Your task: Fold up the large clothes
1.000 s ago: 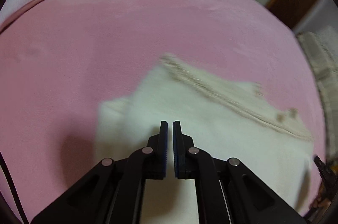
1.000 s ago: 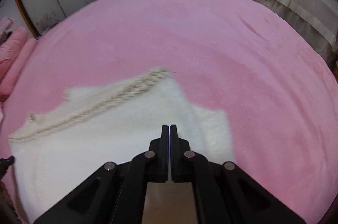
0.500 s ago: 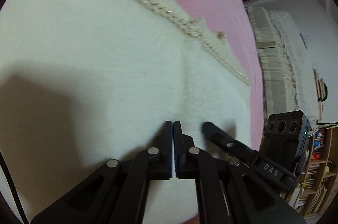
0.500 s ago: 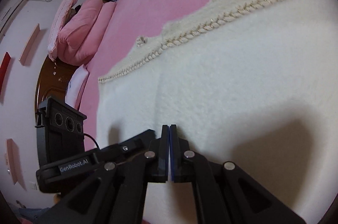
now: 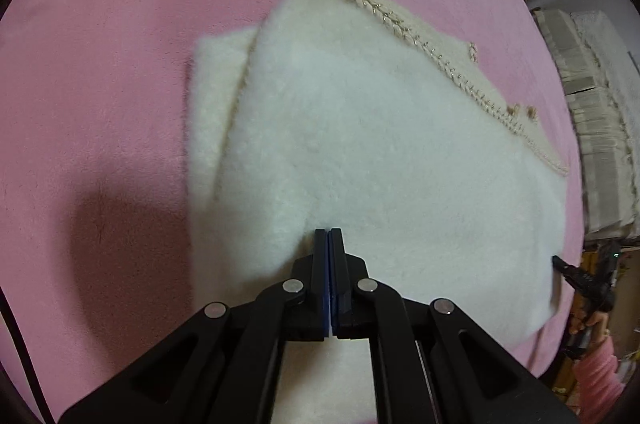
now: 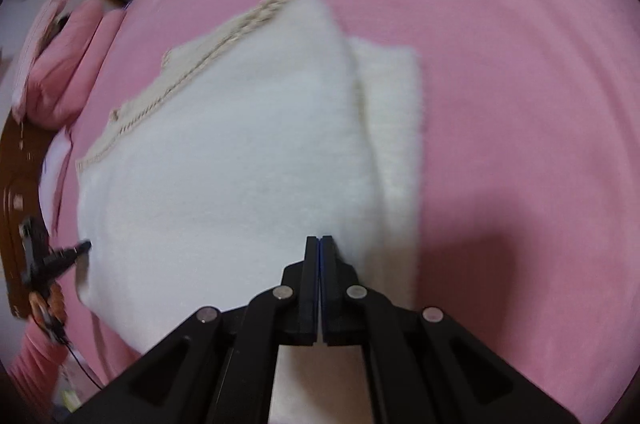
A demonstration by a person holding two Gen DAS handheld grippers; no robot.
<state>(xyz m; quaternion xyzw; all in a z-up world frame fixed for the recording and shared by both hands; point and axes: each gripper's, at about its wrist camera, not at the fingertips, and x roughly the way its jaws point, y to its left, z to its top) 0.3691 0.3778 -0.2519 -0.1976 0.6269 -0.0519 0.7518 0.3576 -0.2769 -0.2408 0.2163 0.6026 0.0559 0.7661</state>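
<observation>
Garment [image 5: 360,151]: a white fluffy piece of clothing lies on the pink blanket [image 5: 100,63], with a braided trim [image 5: 432,59] running along its far edge. One layer is folded over another, so a narrower strip of the same white fabric shows from under the top layer; in the left wrist view that strip lies to the left of the fold, in the right wrist view to the right of it.

The left gripper [image 5: 329,244] has its jaws pressed together with only a thin blue line between the pads. Its tips sit at the near edge of the garment, where the fabric puckers slightly, but whether cloth is pinched between them cannot be told. Its shadow falls on the blanket to the left of the garment.

The right gripper [image 6: 319,248] likewise has its jaws together, tips at the near edge of the garment [image 6: 240,163] just beside the fold; whether it grips cloth cannot be told. This view is blurred.

Each gripper shows in the other's view at the garment's far corner. Pink pillows [image 6: 68,63] lie beyond the garment on the blanket [image 6: 520,63].
</observation>
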